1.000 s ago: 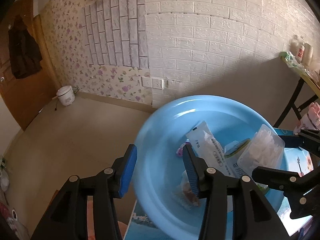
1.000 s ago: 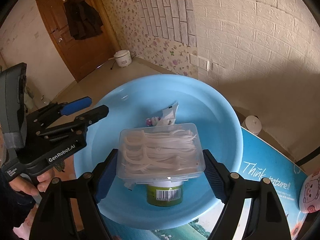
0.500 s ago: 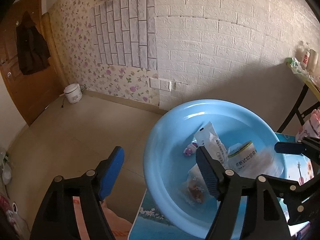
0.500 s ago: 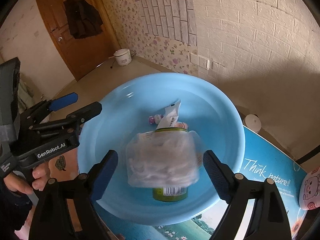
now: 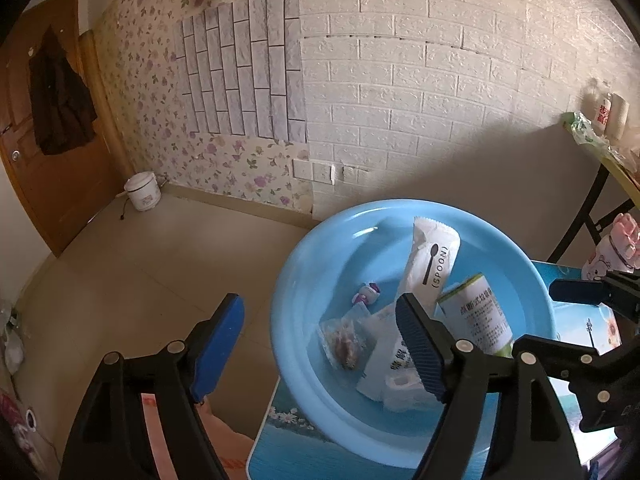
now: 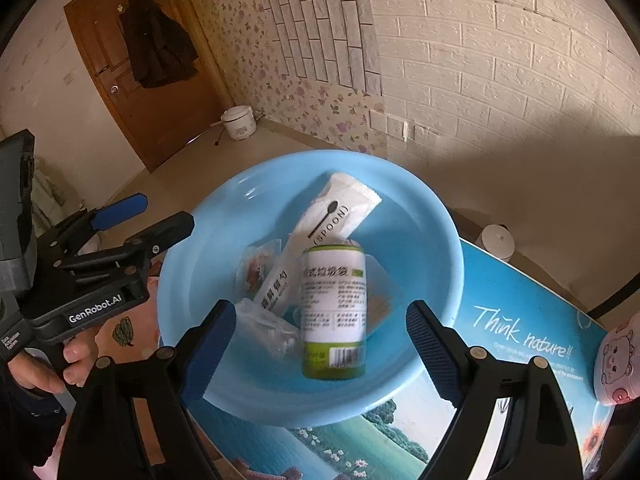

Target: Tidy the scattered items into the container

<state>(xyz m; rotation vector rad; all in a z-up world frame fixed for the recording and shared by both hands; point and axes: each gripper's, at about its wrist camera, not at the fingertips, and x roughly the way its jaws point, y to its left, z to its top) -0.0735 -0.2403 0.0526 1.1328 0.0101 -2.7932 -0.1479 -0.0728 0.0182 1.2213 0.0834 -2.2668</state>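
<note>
A light blue plastic basin stands on a small printed table; it also shows in the left wrist view. In it lie a white and green roll of bags, a white spoon packet, a clear snack packet and the clear box of floss picks, blurred at the lower left. My right gripper is open and empty above the basin's near side. My left gripper is open and empty at the basin's left rim; it also shows in the right wrist view.
The printed table top carries a pink piggy cup at the right edge. A white rice cooker stands on the floor by the wooden door. A second table with bottles is at the far right.
My right gripper opened and let go of the clear floss box, which dropped into the basin. Both grippers drew back a little from the basin.
</note>
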